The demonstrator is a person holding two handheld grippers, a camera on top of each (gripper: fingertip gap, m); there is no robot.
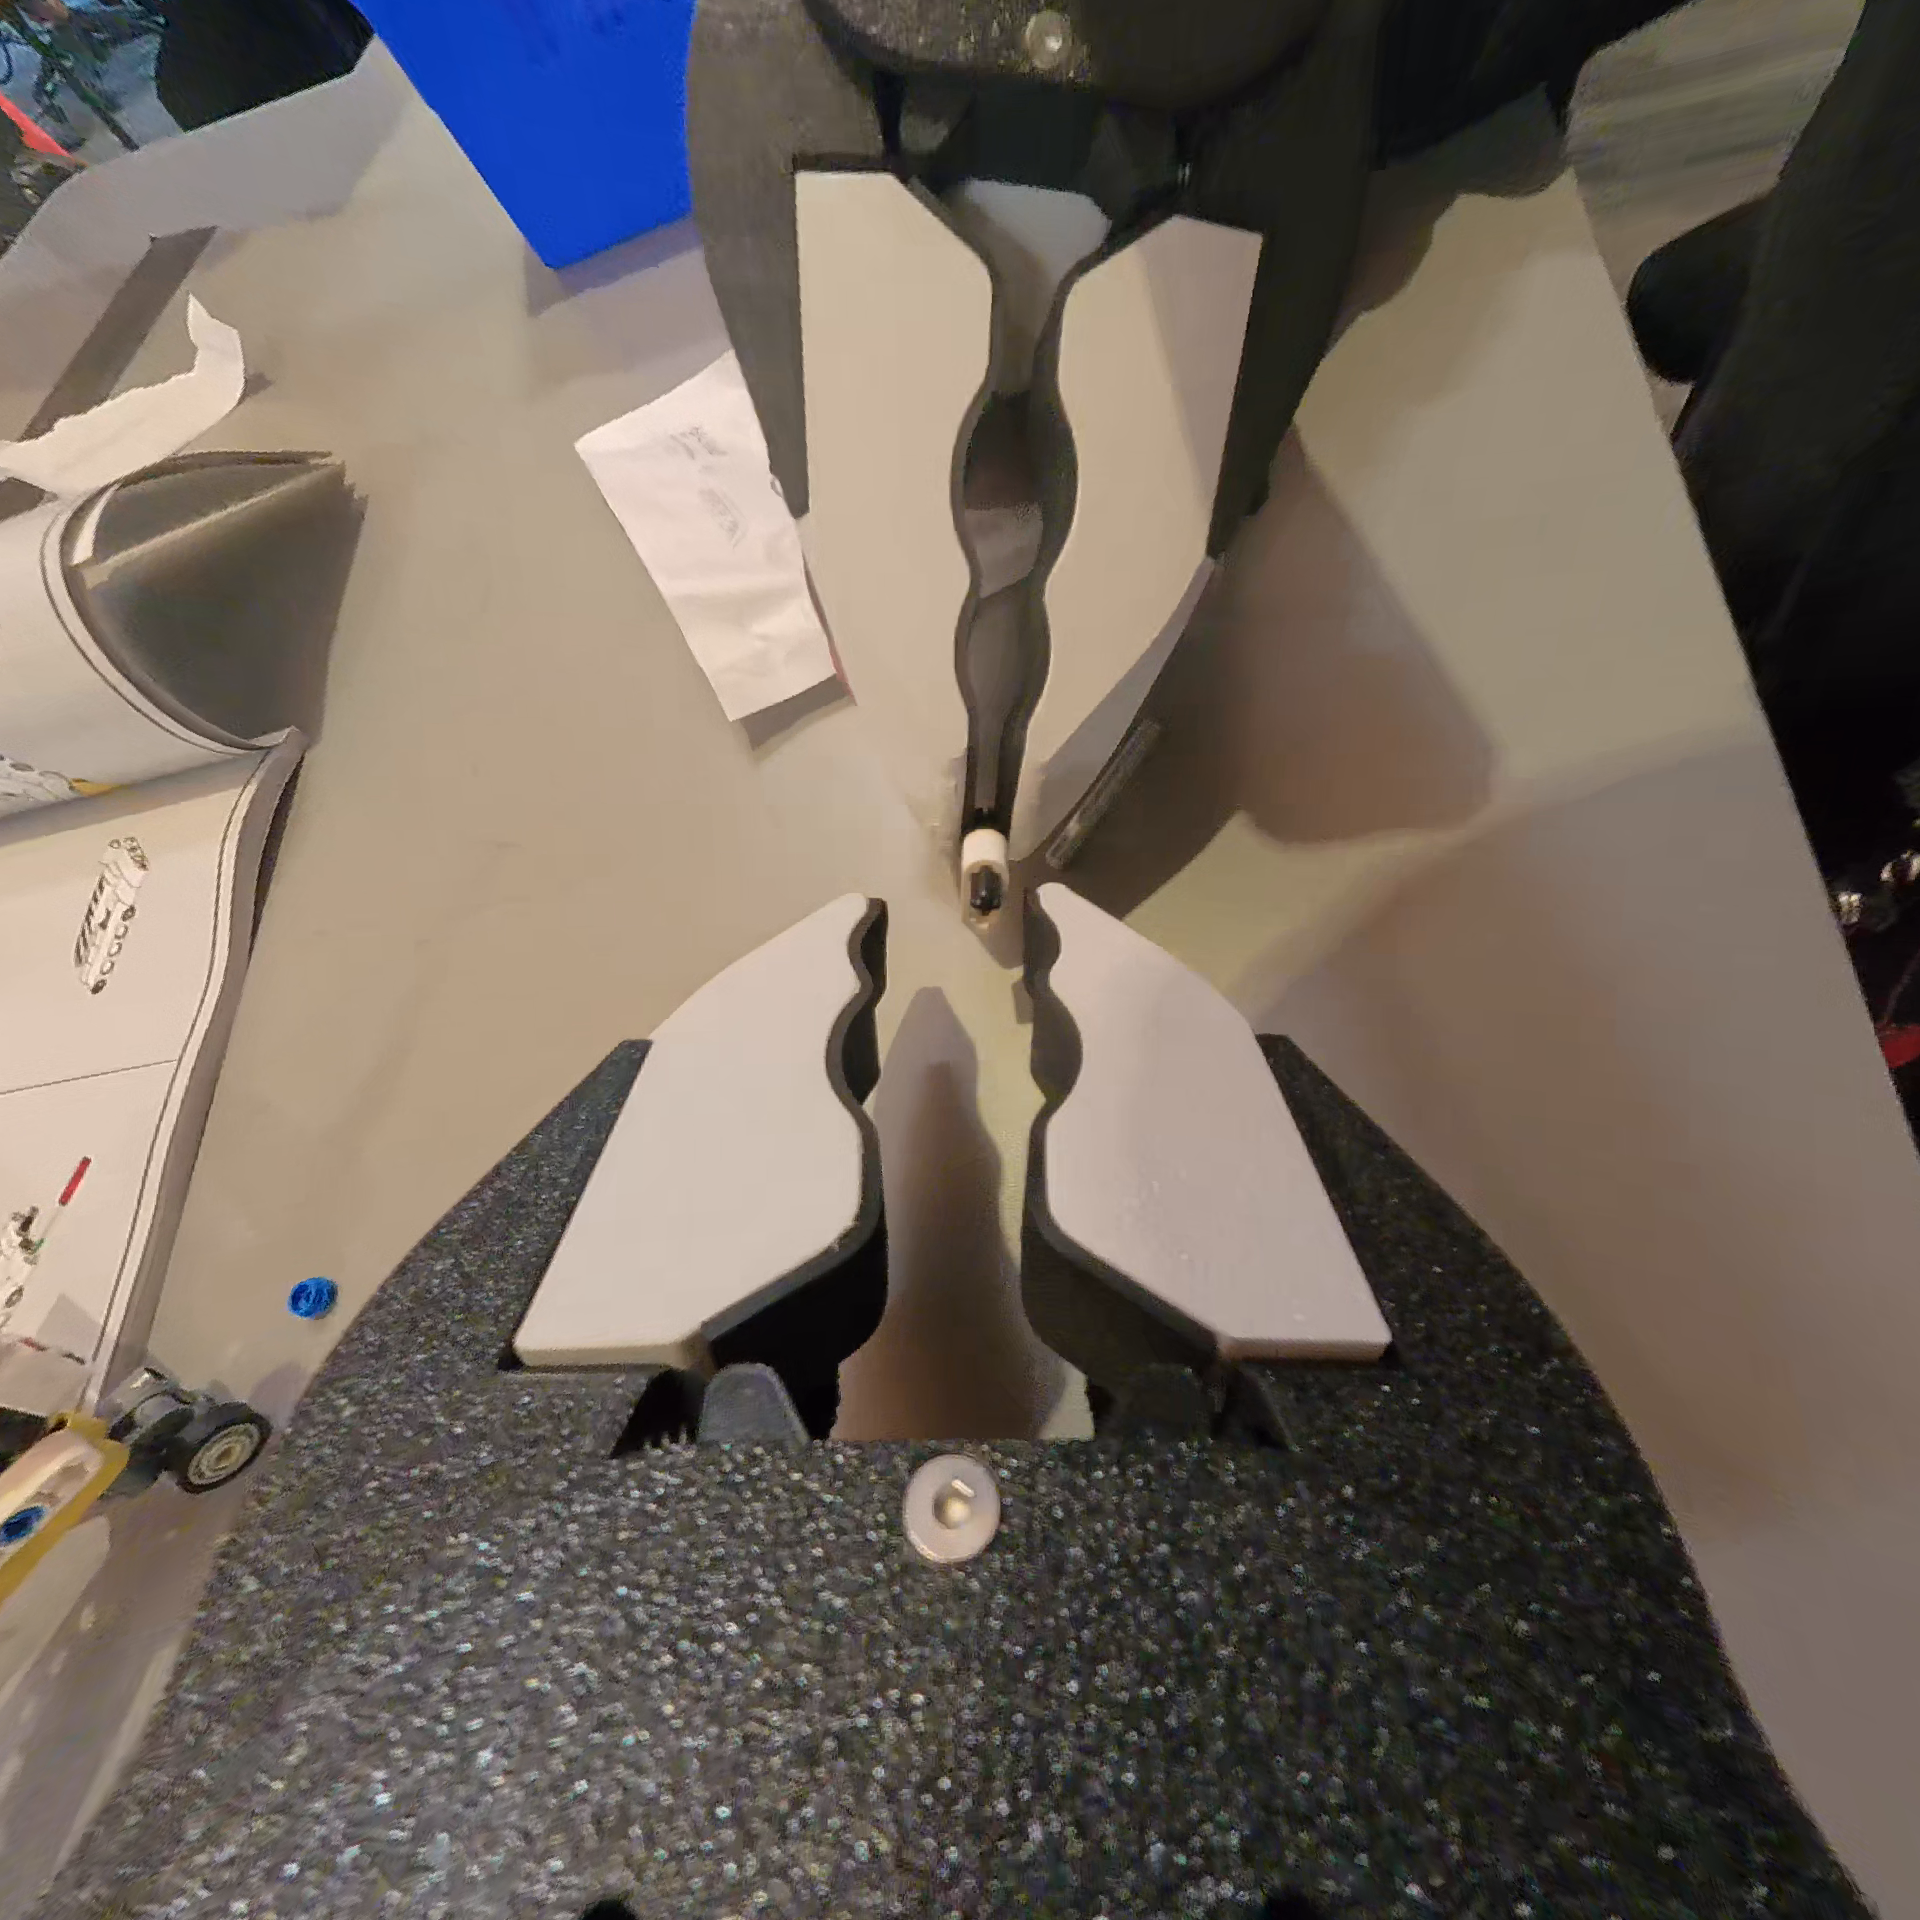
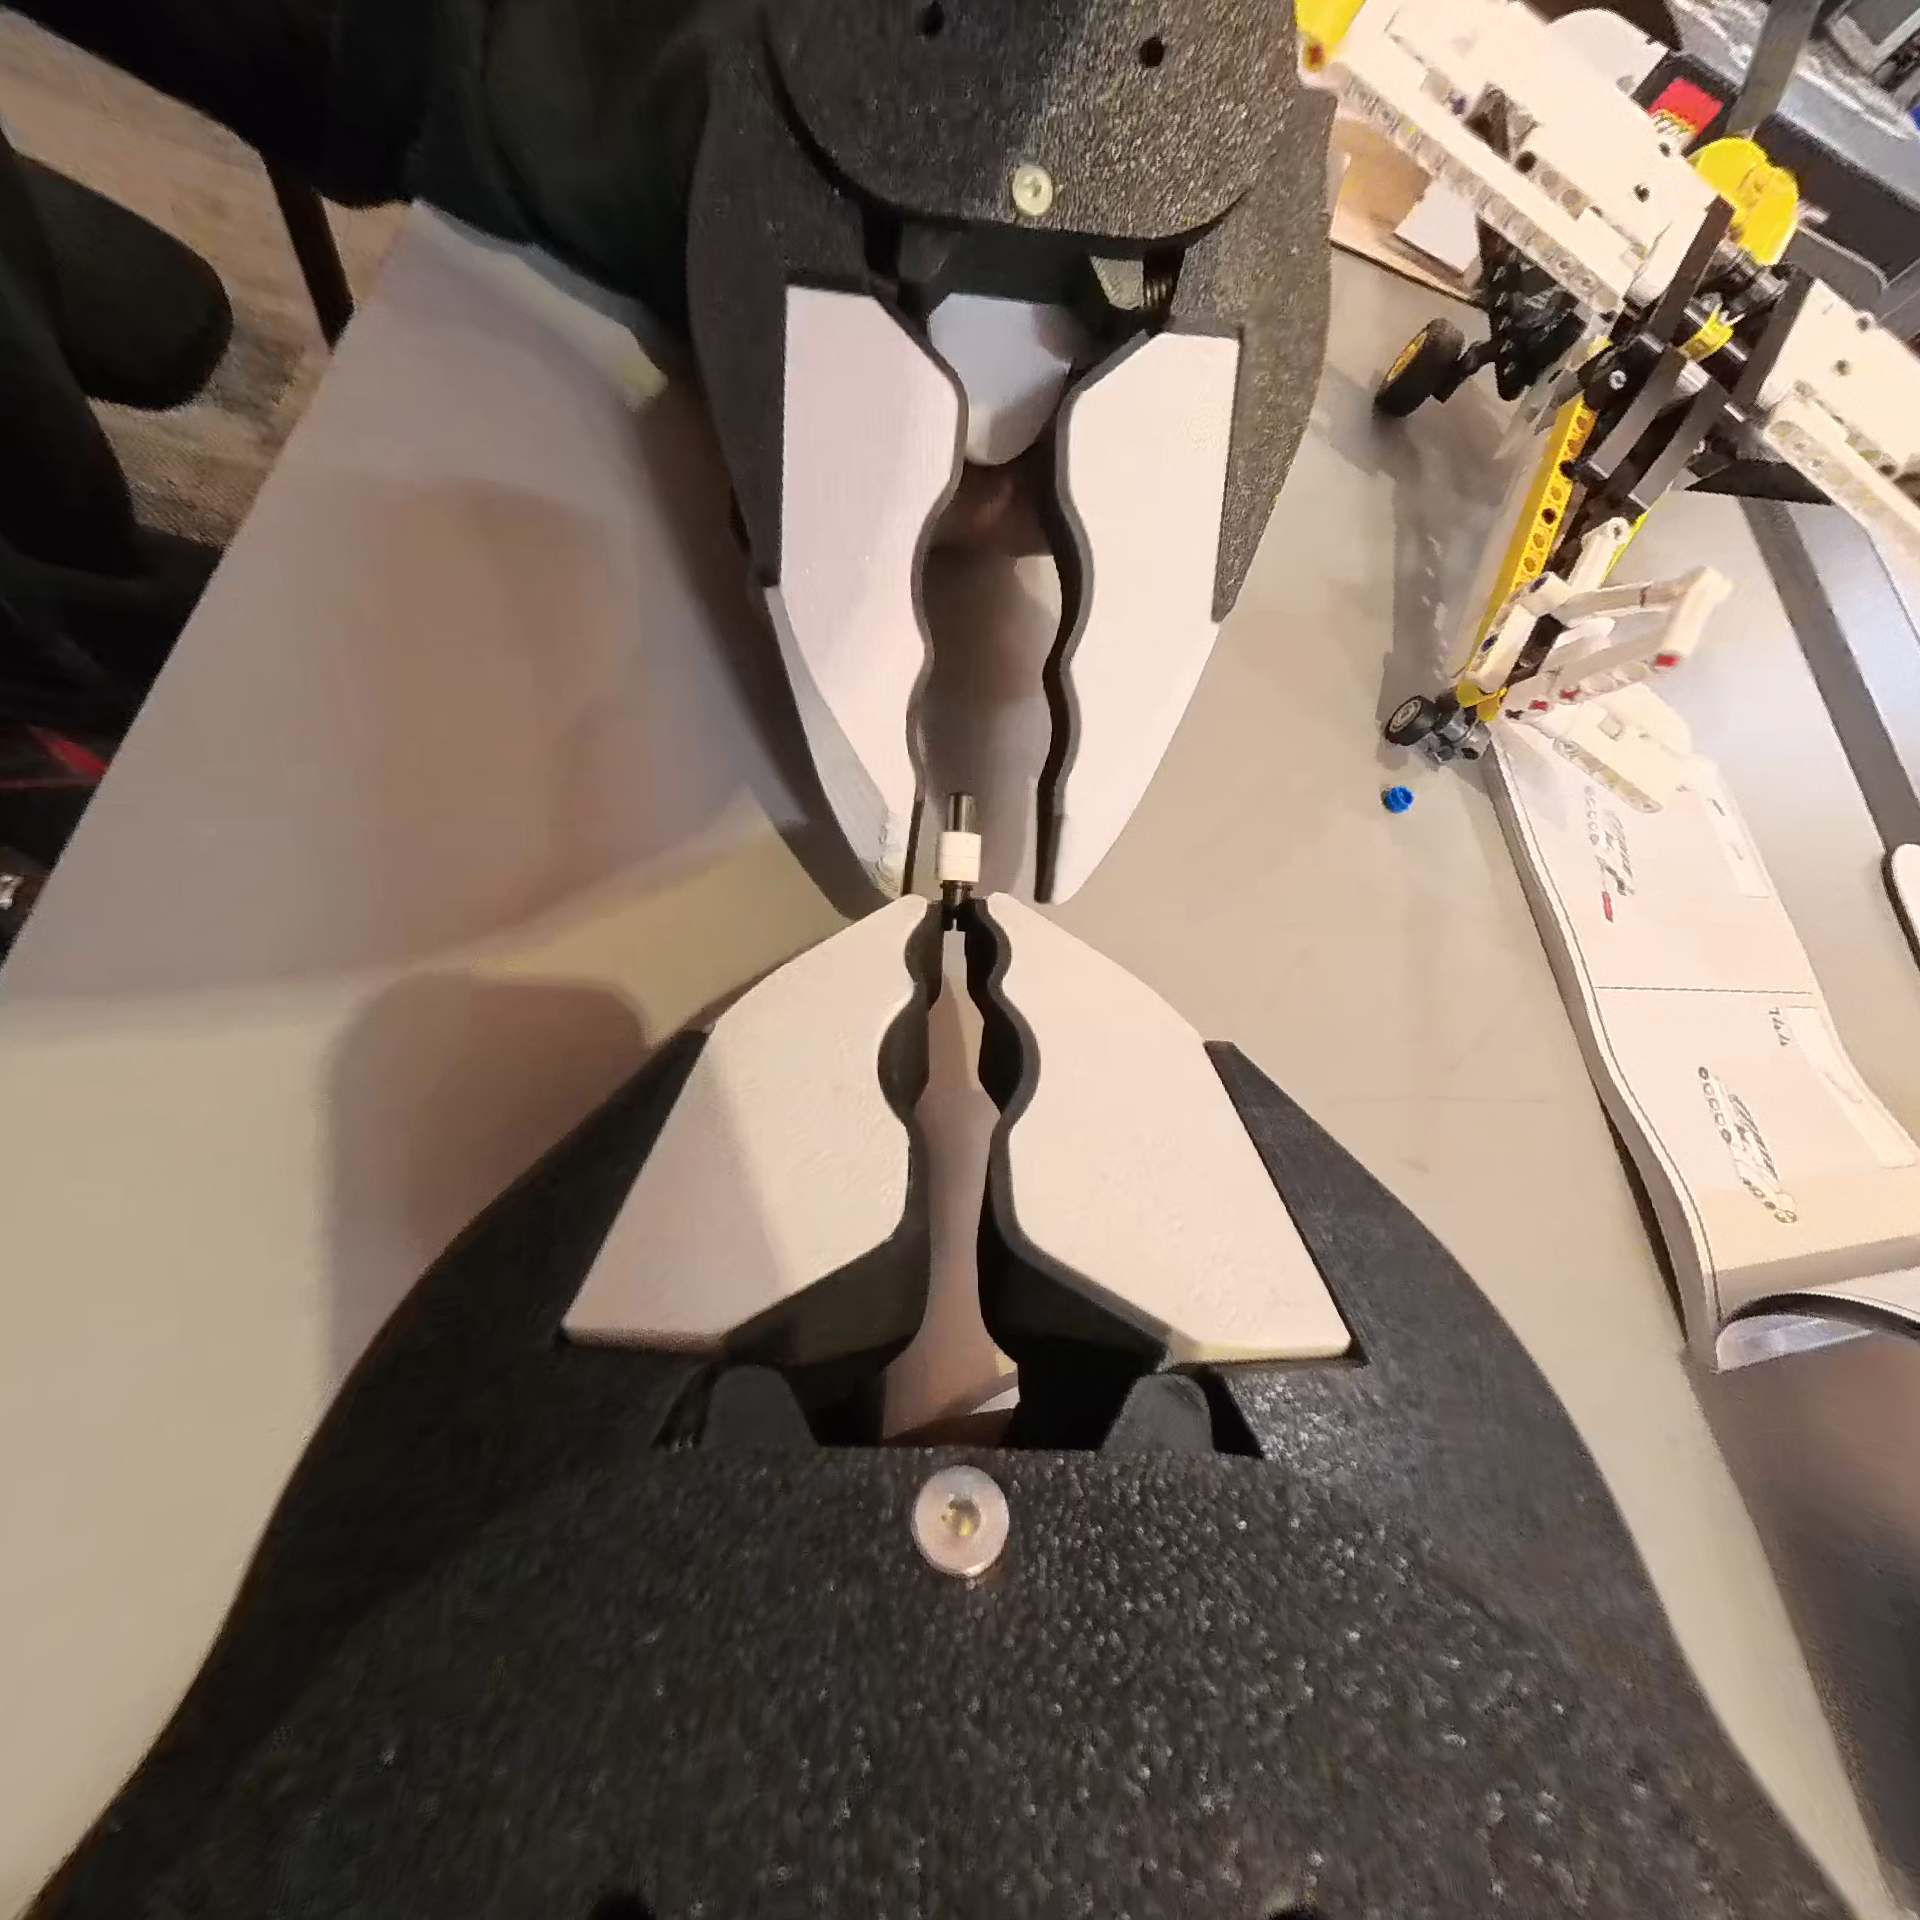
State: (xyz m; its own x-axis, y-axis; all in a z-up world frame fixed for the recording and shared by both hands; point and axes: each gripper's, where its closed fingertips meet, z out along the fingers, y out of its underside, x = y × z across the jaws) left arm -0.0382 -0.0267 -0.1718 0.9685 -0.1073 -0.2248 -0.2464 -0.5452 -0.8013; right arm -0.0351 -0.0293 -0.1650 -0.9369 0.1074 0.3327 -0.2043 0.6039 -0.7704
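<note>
The right gripper (image 2: 953, 906) is pinching a thin black pin (image 2: 953, 891) wearing a white ring (image 2: 956, 849). The left gripper (image 1: 956, 914) is sitting open around it (touching nothing). Holding both steady and lined up is probably helping.

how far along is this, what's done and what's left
Done: the white and yellow brick vehicle stands largely built beside the open instruction book. In hand: the right claw is shut on a thin black pin carrying a white sleeve; the left claw is open with its tips either side of it, not gripping. Left: the pin is not yet fitted, and a blue stud lies loose on the table.
</note>
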